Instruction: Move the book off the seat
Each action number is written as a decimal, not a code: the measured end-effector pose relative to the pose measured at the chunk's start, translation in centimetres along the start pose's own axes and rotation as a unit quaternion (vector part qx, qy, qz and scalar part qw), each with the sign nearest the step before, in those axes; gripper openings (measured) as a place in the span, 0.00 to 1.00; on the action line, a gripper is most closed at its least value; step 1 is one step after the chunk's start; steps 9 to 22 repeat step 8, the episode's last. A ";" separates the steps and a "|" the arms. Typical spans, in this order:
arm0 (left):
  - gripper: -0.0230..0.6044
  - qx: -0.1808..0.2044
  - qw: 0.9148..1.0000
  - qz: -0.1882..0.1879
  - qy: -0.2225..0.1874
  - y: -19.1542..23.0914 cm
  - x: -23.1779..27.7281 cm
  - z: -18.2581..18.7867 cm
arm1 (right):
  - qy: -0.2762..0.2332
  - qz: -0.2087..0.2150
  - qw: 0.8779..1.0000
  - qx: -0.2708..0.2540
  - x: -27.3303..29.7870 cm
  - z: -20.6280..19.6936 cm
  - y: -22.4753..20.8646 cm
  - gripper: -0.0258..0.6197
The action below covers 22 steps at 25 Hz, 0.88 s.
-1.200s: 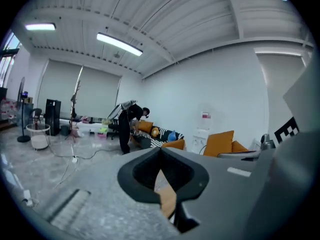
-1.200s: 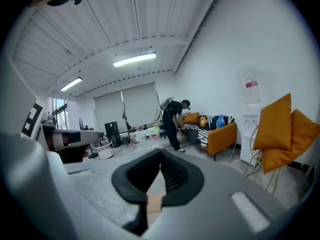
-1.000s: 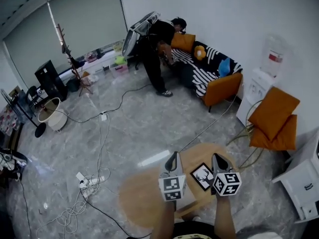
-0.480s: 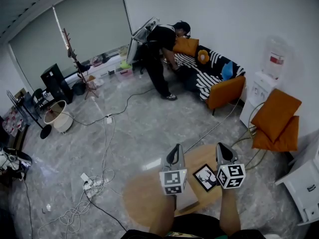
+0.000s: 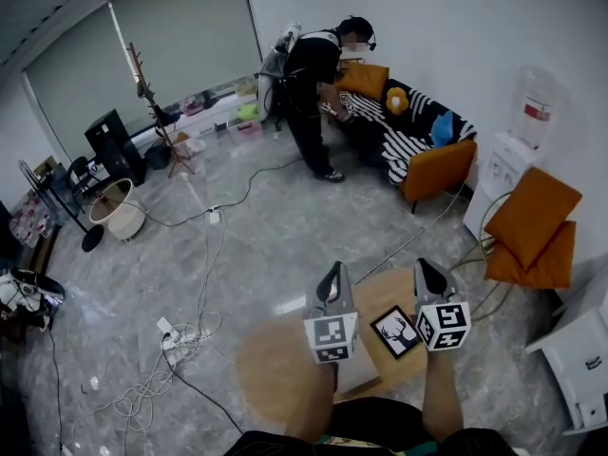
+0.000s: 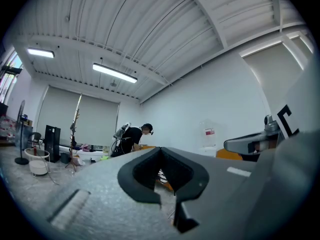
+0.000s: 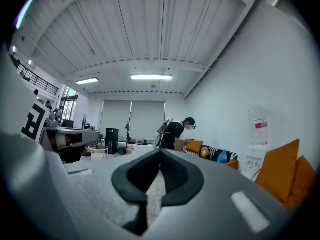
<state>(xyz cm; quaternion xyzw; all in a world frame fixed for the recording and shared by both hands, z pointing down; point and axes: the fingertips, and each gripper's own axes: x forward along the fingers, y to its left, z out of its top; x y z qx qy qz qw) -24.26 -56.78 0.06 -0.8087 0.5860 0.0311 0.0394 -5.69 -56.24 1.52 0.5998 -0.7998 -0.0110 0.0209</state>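
A flat black-and-white book with a deer on its cover (image 5: 394,332) lies on a round wooden table (image 5: 275,369), between my two grippers as the head view shows them. A pale flat thing (image 5: 359,376) lies beside it under my left gripper. My left gripper (image 5: 331,279) and right gripper (image 5: 425,274) hover above the table, both pointing forward into the room. Each is shut with nothing between its jaws, as the left gripper view (image 6: 161,149) and the right gripper view (image 7: 160,152) also show. An orange chair (image 5: 527,228) stands to the right.
A person (image 5: 318,88) stands bent over a striped sofa with orange cushions (image 5: 418,150) at the far wall. A water dispenser (image 5: 513,155) and a white cabinet (image 5: 581,350) line the right side. Cables and a power strip (image 5: 180,338) lie on the floor to the left, a coat rack (image 5: 157,112) beyond.
The head view has tilted up a little. The person at the sofa has straightened somewhat. Both grippers stay shut above the table in about the same place.
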 end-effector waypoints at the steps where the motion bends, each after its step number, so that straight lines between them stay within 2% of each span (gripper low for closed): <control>1: 0.05 -0.002 1.000 0.001 0.000 0.1 0.0 -0.2 | 0.000 0.001 1.000 -0.002 0.1 0.0 0.0 0.04; 22: 0.05 -0.008 1.000 0.008 0.002 0.4 -0.2 -0.8 | -0.003 0.001 1.000 -0.009 0.2 0.2 0.1 0.04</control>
